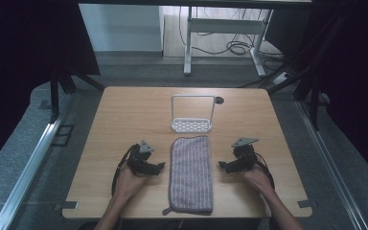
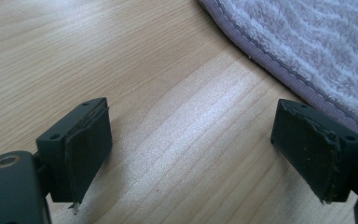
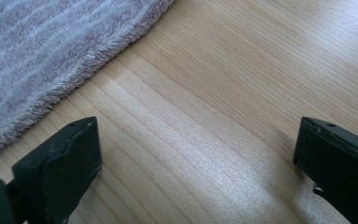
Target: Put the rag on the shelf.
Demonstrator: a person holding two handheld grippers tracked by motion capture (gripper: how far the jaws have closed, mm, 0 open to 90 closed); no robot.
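1. The left gripper (image 1: 159,166) rests low over the wooden table (image 1: 124,110), left of centre and nearer the near edge, held in the person's left hand (image 1: 127,184). Its jaws stand wide apart and hold nothing; in the left gripper view (image 2: 191,144) bare wood lies between them, and the cloth's stitched hem runs just beside one jaw.
2. The striped purple-grey microfibre cloth (image 1: 190,173) lies flat between the two grippers, long side running from mid-table to the near edge, with a small loop at its near left corner. Neither gripper touches it.
3. Just beyond the cloth's far end stands a white perforated rack (image 1: 191,124) with a tall wire frame, near the table's middle.
4. The right gripper (image 1: 224,165), in the right hand (image 1: 256,177), sits right of the cloth, jaws pointing toward it. In the right gripper view (image 3: 196,154) the jaws gape wide over bare wood, empty, the cloth's fluffy edge (image 3: 51,60) near.
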